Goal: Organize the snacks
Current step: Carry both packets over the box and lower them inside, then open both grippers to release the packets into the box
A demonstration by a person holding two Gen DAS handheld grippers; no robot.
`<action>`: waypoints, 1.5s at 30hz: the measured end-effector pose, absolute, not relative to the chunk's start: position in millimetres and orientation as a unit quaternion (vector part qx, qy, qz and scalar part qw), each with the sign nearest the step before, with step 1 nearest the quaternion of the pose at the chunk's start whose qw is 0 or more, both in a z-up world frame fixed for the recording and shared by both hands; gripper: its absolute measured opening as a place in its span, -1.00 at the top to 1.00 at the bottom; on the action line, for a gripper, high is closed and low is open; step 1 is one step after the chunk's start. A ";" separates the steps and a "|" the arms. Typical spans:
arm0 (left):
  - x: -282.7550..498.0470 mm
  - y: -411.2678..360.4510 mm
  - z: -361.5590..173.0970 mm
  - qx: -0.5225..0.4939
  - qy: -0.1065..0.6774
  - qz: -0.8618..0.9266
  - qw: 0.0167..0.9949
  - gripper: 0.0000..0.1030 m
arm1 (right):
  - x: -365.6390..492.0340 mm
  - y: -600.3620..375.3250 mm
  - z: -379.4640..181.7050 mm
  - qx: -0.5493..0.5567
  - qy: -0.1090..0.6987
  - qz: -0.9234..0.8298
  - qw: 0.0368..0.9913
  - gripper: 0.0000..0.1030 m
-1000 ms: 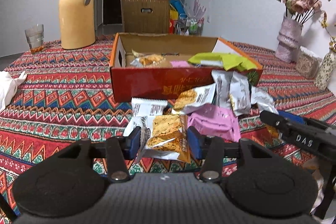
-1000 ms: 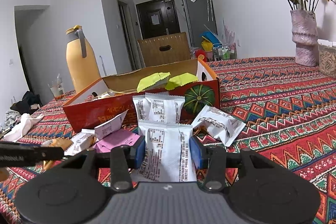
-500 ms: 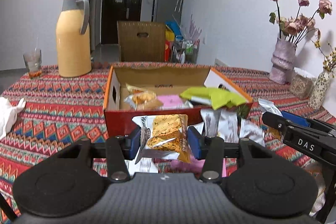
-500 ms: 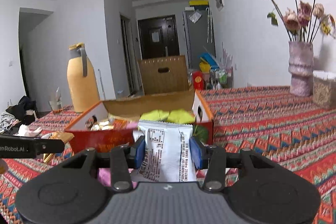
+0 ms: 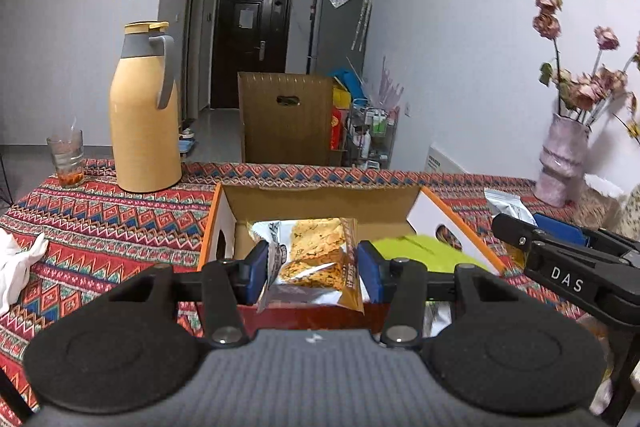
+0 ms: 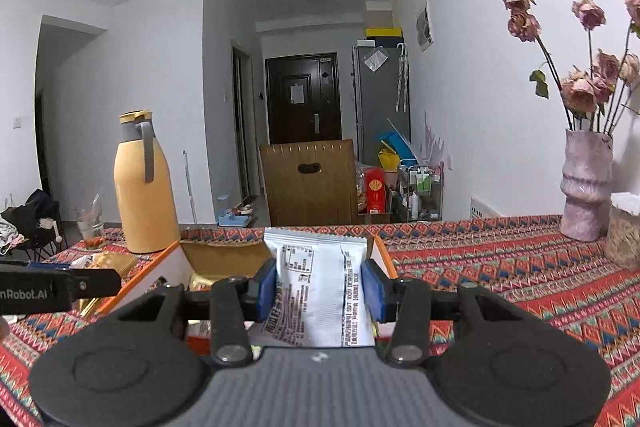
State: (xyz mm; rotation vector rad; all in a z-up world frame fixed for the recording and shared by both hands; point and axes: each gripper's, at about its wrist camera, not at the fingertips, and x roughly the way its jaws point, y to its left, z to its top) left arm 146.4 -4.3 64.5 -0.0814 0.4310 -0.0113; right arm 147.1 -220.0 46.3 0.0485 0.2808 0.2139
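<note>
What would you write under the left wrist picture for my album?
Left gripper holds a cracker snack packet above the open orange cardboard box on the patterned tablecloth.

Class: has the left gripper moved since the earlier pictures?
Yes. The left gripper, shut on the orange snack packet, has risen and advanced toward the cardboard box.

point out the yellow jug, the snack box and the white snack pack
yellow jug (image 5: 146, 131), left wrist view, on its body
snack box (image 5: 320, 201), left wrist view, on its far inner wall
white snack pack (image 6: 320, 287), right wrist view, on its printed face
</note>
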 end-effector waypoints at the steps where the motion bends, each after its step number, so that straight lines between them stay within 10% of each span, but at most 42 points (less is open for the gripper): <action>1: 152.6 -4.4 65.7 -0.042 0.213 -0.002 0.976 0.07 | 153.7 -218.6 47.3 0.024 0.140 0.106 0.984 0.15; 30: 250.9 12.5 6.9 -0.077 0.231 0.052 0.969 -0.10 | 262.3 -204.6 -0.8 0.041 0.193 0.103 0.975 0.12; 33: 249.0 14.0 8.3 -0.080 0.225 0.054 0.970 -0.35 | 261.6 -204.3 0.1 0.045 0.192 0.104 0.975 -0.13; 35: 248.1 15.8 8.6 -0.088 0.223 0.059 0.969 -1.00 | 261.8 -206.5 -0.2 0.051 0.195 0.104 0.974 -0.57; 37: 245.0 16.9 9.9 -0.091 0.212 0.073 0.970 -1.00 | 260.5 -209.2 -0.8 0.055 0.193 0.099 0.975 -0.94; 45: 245.7 18.5 10.3 -0.099 0.218 0.073 0.968 -1.00 | 263.3 -212.5 -4.1 0.064 0.209 0.091 0.972 -1.00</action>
